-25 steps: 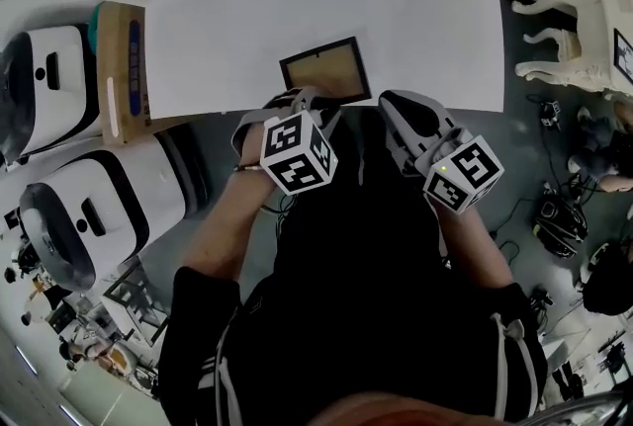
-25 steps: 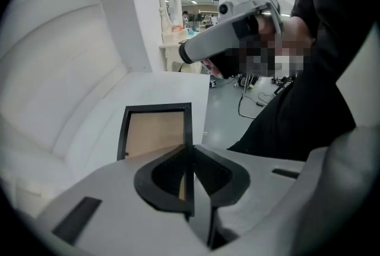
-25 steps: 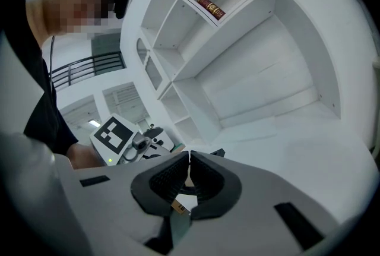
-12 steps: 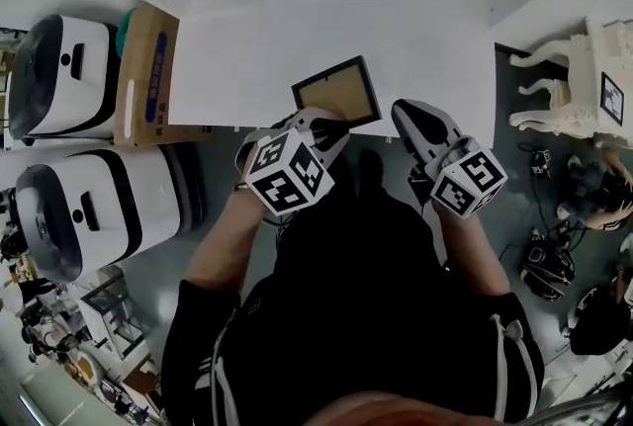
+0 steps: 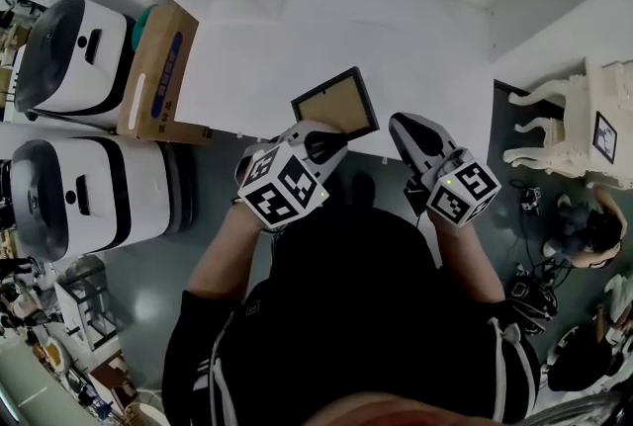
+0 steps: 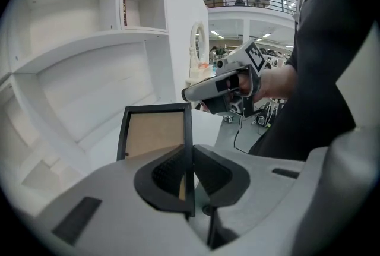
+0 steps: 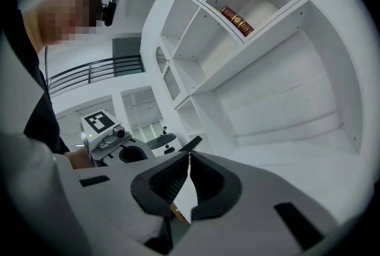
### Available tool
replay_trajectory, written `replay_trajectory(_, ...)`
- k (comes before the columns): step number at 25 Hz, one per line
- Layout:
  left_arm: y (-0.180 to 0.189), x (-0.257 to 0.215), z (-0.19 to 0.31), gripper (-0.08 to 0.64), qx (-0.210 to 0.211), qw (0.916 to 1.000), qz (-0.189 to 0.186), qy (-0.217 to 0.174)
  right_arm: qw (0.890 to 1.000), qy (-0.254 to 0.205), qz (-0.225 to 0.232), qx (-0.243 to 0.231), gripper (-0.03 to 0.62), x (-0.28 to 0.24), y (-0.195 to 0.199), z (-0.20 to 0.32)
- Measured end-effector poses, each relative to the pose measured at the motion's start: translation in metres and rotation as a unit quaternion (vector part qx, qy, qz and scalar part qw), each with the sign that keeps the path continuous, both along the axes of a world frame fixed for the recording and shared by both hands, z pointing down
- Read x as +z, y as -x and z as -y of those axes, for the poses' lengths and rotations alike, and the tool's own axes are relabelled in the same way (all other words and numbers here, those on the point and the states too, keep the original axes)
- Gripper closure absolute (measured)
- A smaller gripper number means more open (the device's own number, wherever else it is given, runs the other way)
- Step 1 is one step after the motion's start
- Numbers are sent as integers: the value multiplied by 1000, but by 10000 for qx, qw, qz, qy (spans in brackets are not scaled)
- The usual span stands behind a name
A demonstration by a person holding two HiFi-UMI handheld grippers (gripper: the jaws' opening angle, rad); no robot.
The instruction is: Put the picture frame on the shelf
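Note:
The picture frame (image 5: 334,105), black-rimmed with a brown panel, hangs tilted above the front of the white shelf's ledge (image 5: 396,29). My left gripper (image 5: 323,143) is shut on the frame's near edge. In the left gripper view the frame (image 6: 155,133) stands upright with its right rim pinched between the jaws of the left gripper (image 6: 189,173), before the shelf (image 6: 89,47). My right gripper (image 5: 401,126) hovers just right of the frame, shut and holding nothing; it also shows as the right gripper (image 6: 221,87). In its own view the right gripper (image 7: 189,176) points at the shelf compartments (image 7: 267,35).
Two white rounded machines (image 5: 69,53) (image 5: 89,192) and a cardboard box (image 5: 158,68) stand on the left. An ornate white piece of furniture (image 5: 574,127) and floor cables (image 5: 534,286) are on the right. A red book (image 7: 237,20) lies in an upper compartment.
Both grippers have risen, the left one carrying the frame up off the white ledge and tilting it. The right gripper has stayed shut beside it.

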State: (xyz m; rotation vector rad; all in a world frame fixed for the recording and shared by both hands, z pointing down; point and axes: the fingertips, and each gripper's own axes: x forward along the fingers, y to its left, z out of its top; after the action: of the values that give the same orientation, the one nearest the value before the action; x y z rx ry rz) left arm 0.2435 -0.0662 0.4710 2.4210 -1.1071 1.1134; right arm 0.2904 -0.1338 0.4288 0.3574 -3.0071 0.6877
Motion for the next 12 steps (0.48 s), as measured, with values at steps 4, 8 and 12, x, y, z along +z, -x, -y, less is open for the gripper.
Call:
replay_trajectory(4,0,-11,-4,515,-228,9995,-202,-75,9996,-4,19,-281,571,-2,7,-3)
replay_trajectory(8,-2,-22,-8,515,-338,9984,-443,-115,9986,-69,64,-516,571,-6,11,-5)
replay_trajectory(12,-4,-27,-10,515,-451,9974,-526,-190,9976,-59,81,-689,571,-5,14,-8)
